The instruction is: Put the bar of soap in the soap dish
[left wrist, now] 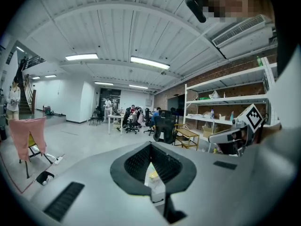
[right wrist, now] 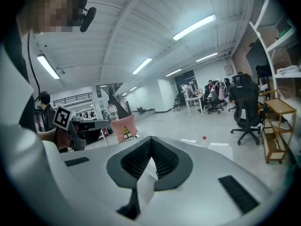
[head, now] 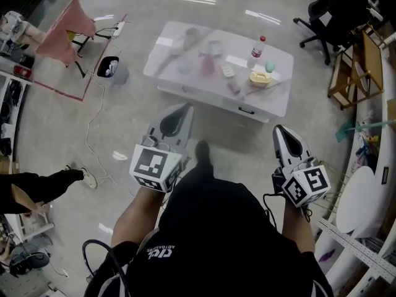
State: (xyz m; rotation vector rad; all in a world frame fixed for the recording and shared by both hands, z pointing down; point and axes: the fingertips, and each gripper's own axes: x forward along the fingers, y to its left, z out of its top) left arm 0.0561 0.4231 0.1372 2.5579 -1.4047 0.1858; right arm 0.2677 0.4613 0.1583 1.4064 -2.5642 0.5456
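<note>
Tongs shut, both empty: my left gripper (head: 183,110) and right gripper (head: 281,132) hang closed, well short of the white table (head: 275,98). I judge the bar of soap (head: 228,71) to be the pale block there, and the soap dish (head: 260,78) the yellow thing near it, but blur leaves me unsure. Arriving with closed jaws could shove the soap; a wide reach could topple the red-capped bottle (head: 258,47).

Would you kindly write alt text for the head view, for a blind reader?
Seen from above, a person in black holds the left gripper and right gripper forward, both shut and empty, short of a white table on a grey floor; a bottle and other small things stand on it.
</note>
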